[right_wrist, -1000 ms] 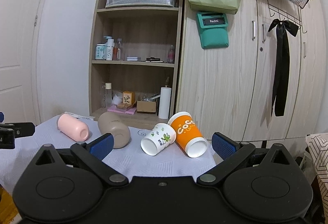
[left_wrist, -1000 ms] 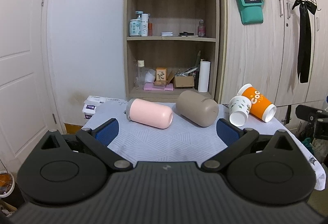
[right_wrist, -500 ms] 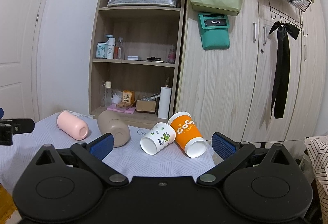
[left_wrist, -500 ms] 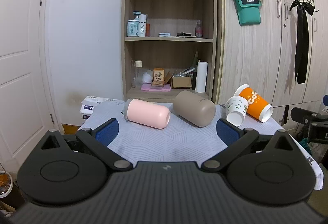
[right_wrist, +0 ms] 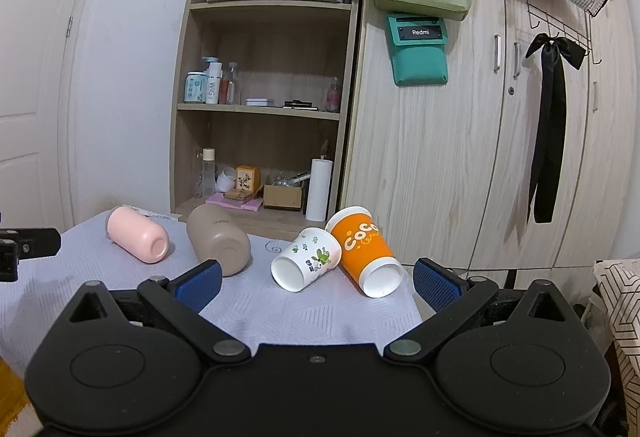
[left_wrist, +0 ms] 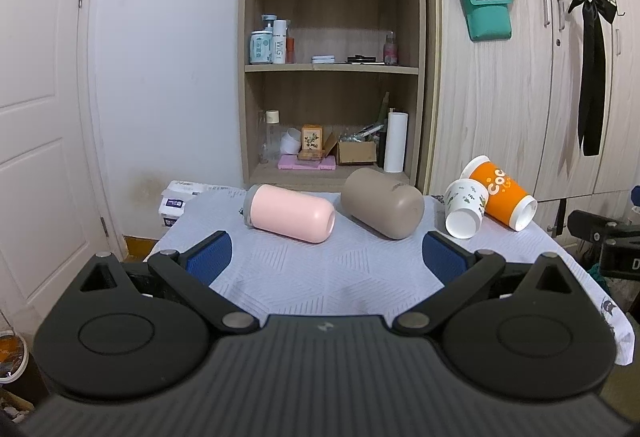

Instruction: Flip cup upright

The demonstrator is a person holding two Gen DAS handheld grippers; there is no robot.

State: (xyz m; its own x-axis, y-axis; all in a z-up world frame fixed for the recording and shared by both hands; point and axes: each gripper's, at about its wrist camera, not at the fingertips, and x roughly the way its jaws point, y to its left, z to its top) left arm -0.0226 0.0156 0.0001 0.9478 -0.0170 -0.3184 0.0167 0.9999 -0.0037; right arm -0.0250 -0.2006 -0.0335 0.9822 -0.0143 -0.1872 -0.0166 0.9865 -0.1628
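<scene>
Several cups lie on their sides on a table with a pale cloth [left_wrist: 320, 277]: a pink cup [left_wrist: 290, 213] [right_wrist: 138, 240], a taupe cup [left_wrist: 382, 203] [right_wrist: 218, 239], a white floral paper cup [left_wrist: 466, 208] [right_wrist: 307, 259] and an orange paper cup [left_wrist: 502, 203] [right_wrist: 366, 251]. My left gripper [left_wrist: 326, 257] is open and empty, short of the pink and taupe cups. My right gripper [right_wrist: 316, 281] is open and empty, short of the two paper cups.
A wooden shelf unit [left_wrist: 332, 77] with bottles and boxes stands behind the table. A wardrobe [right_wrist: 500, 157] is to its right, a white door [left_wrist: 36, 117] at the left. A box [left_wrist: 176, 199] sits past the table's far left corner.
Both grippers have shifted only slightly; the left view has drifted a little and the cups sit a touch lower in it. The cups have not moved.
</scene>
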